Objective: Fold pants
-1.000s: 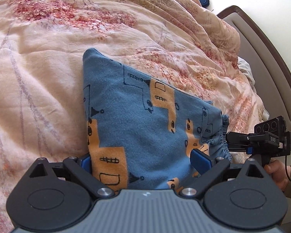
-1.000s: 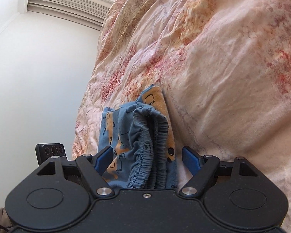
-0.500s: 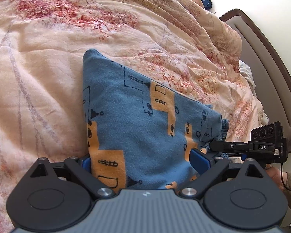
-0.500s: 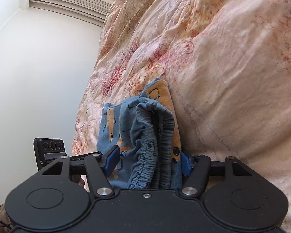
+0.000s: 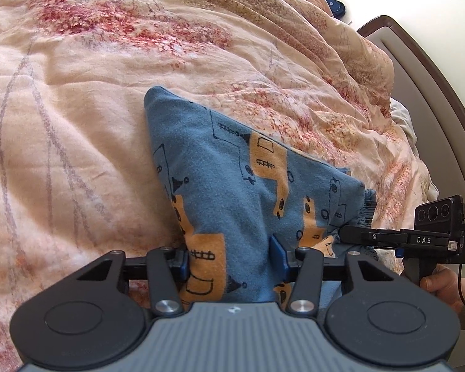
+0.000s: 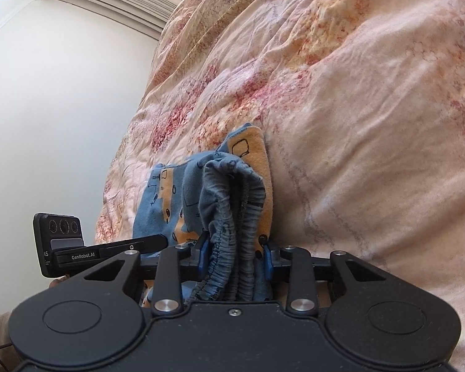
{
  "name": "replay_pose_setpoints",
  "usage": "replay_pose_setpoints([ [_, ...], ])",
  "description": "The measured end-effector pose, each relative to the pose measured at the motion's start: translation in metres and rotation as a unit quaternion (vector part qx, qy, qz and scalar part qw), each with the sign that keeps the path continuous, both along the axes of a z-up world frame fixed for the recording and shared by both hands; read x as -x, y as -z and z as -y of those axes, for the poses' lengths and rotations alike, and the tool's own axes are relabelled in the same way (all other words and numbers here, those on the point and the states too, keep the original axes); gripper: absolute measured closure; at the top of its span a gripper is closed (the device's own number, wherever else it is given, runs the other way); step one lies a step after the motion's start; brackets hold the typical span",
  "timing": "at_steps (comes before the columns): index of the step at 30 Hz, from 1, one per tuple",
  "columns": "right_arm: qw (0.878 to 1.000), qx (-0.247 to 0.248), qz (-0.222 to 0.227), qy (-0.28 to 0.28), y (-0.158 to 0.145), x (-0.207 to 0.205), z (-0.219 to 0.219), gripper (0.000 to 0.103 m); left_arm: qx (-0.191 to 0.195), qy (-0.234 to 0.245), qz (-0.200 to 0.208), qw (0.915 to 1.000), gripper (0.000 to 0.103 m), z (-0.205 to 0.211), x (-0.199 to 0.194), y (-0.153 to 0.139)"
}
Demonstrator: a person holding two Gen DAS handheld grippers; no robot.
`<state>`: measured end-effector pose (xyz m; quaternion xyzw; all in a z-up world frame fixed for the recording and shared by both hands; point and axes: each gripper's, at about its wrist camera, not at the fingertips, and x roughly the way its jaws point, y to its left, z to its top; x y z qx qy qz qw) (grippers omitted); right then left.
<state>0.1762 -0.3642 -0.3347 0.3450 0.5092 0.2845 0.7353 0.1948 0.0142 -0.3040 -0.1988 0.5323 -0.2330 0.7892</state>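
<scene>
Blue pants point(image 5: 232, 192) with an orange print lie folded on a floral bed quilt point(image 5: 77, 124). My left gripper point(image 5: 231, 259) is shut on the near edge of the folded cloth. My right gripper point(image 6: 236, 252) is shut on the bunched elastic waistband point(image 6: 232, 217) of the pants point(image 6: 176, 198). In the left wrist view the right gripper point(image 5: 344, 235) reaches in from the right at the waistband end. In the right wrist view the left gripper point(image 6: 162, 238) comes in from the left.
The peach floral quilt point(image 6: 356, 124) covers the whole bed in soft ridges. A padded headboard point(image 5: 434, 93) runs along the right. A dark round object point(image 5: 334, 4) sits beyond the quilt at the top. A white wall point(image 6: 62, 108) and curtain lie to the left.
Both grippers have closed from open onto the pants: the left on the folded edge, the right on the waistband. The right gripper moved in closer to the left one.
</scene>
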Motion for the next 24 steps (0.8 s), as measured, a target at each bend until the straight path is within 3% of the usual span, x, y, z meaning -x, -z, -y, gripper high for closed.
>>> replay_pose_setpoints([
  [4,1.0,0.008,-0.001,-0.002,0.002,-0.001,-0.002,0.068,0.054,-0.028,-0.036,0.9975,0.031,-0.009,-0.007,0.015],
  [5,1.0,0.01,-0.001,-0.002,0.003,-0.002,-0.002,0.069,0.062,-0.036,-0.042,0.9966,0.032,-0.011,-0.009,0.016],
  [6,1.0,0.011,-0.002,-0.001,0.003,-0.002,-0.003,0.069,0.06,-0.04,-0.043,0.9965,0.036,-0.011,-0.01,0.015],
  [8,1.0,0.007,-0.004,0.003,0.005,-0.002,-0.002,0.069,0.038,-0.038,-0.029,0.9981,0.056,-0.009,-0.009,0.011],
  [13,1.0,0.011,0.007,0.0,0.001,0.001,-0.001,0.071,0.025,-0.035,-0.002,0.9991,0.075,-0.004,0.003,0.001],
  [17,1.0,0.005,0.013,-0.001,-0.002,0.003,-0.002,0.074,0.024,-0.043,0.009,0.9987,0.084,-0.002,0.008,-0.005],
  [24,0.999,-0.008,0.033,0.001,-0.021,0.009,-0.003,0.077,0.036,-0.056,0.027,0.9975,0.086,-0.006,0.019,-0.025],
])
